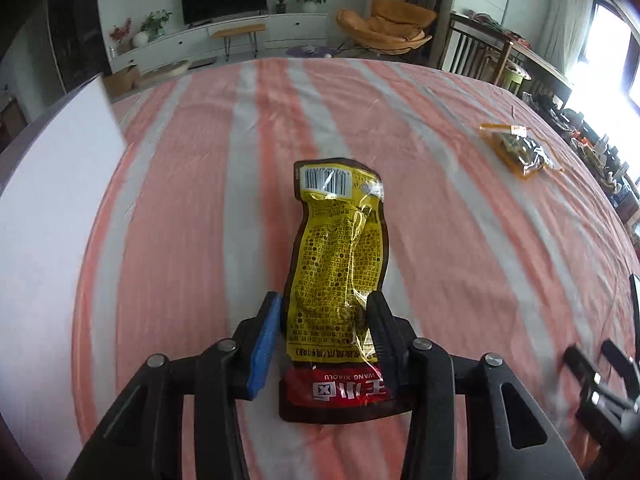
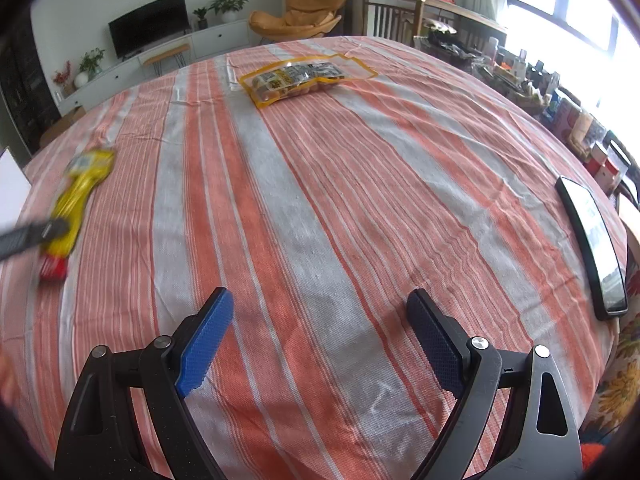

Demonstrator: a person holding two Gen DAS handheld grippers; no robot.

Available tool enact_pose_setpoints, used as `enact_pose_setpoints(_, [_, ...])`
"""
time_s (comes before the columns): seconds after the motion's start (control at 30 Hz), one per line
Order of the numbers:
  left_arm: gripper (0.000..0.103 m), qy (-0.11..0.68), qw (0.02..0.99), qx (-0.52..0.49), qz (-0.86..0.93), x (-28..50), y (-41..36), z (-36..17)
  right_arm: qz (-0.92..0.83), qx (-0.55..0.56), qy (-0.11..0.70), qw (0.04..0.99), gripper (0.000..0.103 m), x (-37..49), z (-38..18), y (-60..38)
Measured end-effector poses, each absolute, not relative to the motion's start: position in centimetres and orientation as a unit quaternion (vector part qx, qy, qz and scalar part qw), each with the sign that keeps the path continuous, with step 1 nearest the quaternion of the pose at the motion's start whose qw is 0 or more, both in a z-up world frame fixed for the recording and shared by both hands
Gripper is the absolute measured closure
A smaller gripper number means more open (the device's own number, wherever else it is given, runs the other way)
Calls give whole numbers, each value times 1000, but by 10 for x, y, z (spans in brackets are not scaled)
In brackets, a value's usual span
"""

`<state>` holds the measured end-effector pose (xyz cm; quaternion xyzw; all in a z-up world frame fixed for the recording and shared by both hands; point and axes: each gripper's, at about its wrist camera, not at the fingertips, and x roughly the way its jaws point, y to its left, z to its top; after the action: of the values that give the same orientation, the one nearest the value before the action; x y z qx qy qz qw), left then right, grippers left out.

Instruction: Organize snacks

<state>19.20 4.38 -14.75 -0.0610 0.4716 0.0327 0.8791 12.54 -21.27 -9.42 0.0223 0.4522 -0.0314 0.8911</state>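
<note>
At the far left stands a white box point(image 1: 60, 168), probably where the snacks go. The left gripper point(image 1: 326, 316) pinches the yellow packet point(image 1: 340, 248) low between its fingers point(image 1: 264, 344) — long axis straight ahead, barcode end away. Farther right, the clear bag point(image 2: 296, 80) lies flat on the striped surface point(image 2: 320, 208) — the right gripper point(image 2: 320, 316) hovers spread, holding nothing.

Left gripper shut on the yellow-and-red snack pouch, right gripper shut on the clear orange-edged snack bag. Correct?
Not quite. The right gripper is open and empty; the right wrist view shows the clear orange-edged snack bag lying far off on the striped tablecloth. The left gripper is indeed shut on the yellow-and-red snack pouch.
</note>
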Motion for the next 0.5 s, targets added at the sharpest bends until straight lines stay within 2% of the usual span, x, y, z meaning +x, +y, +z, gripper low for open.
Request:
enact_pose_setpoints(0.03, [46, 470, 879, -65, 34, 188, 49, -149, -31, 22, 452, 891, 12, 125, -94, -213])
enact_pose_setpoints(0.07, [29, 471, 878, -70, 37, 185, 53, -152, -31, 22, 452, 891, 12, 125, -94, -213])
enact_pose_setpoints(0.1, [24, 470, 879, -72, 38, 185, 57, -155, -31, 22, 452, 891, 12, 125, -94, -213])
enact_pose_setpoints(0.2, [20, 459, 886, -50, 41, 186, 55, -157, -31, 22, 452, 891, 12, 125, -94, -213])
enact_pose_setpoints(0.37, [3, 452, 891, -15, 34, 190, 41, -163, -32, 22, 452, 891, 12, 124, -94, -213])
enact_pose_setpoints(0.5, [0, 457, 889, -19, 34, 194, 44, -165, -32, 22, 452, 891, 12, 124, -94, -213])
